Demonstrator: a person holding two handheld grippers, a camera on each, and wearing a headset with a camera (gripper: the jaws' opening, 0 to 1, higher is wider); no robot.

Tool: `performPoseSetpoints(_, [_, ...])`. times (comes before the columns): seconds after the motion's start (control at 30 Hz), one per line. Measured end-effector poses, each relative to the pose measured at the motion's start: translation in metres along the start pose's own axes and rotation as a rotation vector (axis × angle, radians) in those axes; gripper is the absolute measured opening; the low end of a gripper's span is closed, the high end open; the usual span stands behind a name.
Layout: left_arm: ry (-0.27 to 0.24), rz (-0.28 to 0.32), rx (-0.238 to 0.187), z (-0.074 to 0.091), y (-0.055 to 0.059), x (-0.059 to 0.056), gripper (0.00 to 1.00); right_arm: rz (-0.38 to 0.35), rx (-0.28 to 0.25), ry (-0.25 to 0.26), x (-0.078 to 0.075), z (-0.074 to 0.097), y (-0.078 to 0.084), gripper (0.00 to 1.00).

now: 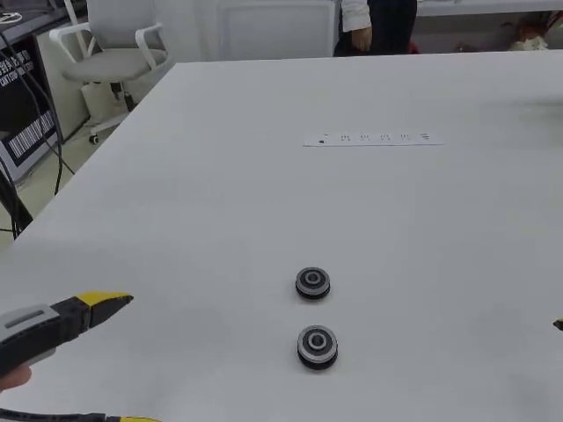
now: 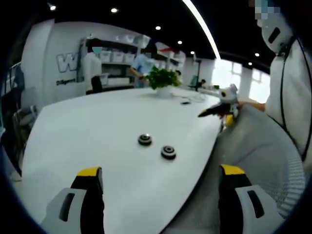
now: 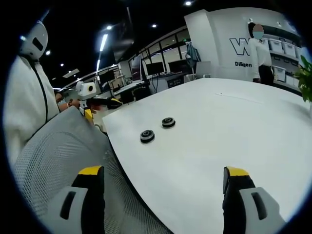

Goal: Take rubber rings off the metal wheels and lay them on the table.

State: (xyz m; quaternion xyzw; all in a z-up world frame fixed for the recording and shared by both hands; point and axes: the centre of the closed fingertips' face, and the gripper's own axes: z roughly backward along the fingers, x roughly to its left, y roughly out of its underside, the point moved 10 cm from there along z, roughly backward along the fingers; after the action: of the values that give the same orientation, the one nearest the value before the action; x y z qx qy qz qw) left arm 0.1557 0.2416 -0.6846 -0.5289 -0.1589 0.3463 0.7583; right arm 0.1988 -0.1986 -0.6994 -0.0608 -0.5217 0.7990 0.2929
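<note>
Near the front edge of the table (image 1: 220, 176), two metal wheels (image 1: 317, 345) are lying, rubber rings (image 1: 312, 298) on. We are holding the left gripper (image 2: 161, 169) and right gripper (image 3: 164, 170) spread wide and empty. A glancing pinch could be sending a wheel skidding off that edge.

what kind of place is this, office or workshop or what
Most likely an open-plan office or tech lab rather than a workshop: a large white table with a swivel office chair beside it, desks with computer monitors further back, and wall shelves of storage bins.
</note>
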Motion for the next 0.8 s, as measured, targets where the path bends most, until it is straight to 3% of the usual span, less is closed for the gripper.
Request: performPoseSetpoints(0.8, [0.007,-0.001,-0.008,-0.0031,-0.0017,0.0003,1.00,-0.008,0.002,0.002,-0.0006,-0.0008,0.0003,0.98])
